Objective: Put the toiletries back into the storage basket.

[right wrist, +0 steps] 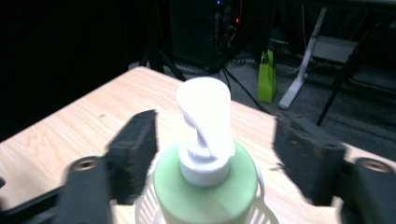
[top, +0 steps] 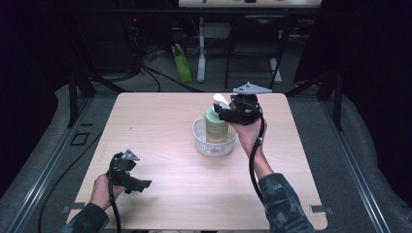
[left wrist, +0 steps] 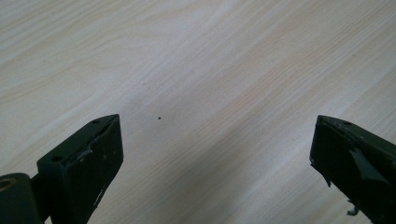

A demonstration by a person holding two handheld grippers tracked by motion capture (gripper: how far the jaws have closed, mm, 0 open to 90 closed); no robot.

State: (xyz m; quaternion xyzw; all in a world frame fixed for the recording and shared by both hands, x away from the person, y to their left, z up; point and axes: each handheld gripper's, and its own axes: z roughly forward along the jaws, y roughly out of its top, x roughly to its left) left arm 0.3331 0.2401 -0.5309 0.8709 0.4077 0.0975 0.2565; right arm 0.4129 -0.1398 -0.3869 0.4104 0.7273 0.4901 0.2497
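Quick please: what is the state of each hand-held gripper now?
Left hand-held gripper: open, holding nothing, over the bare table.
Right hand-held gripper: open, jaws either side of the pump bottle, not gripping.

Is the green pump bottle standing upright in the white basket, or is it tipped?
Upright: the green pump bottle stands in the white basket, its white pump head on top.

Lab or test room — not home. Light wood table (top: 160, 145) stands alone on grey carpet (top: 316, 145), black metal frame rails (top: 77, 87) around it, dark curtains at sides. Cables (top: 145, 68) trail across floor toward electronics with small red light (top: 134, 20) at back — second desk on white legs (top: 201, 48) behind, green bag (top: 181, 63) leaning by it.
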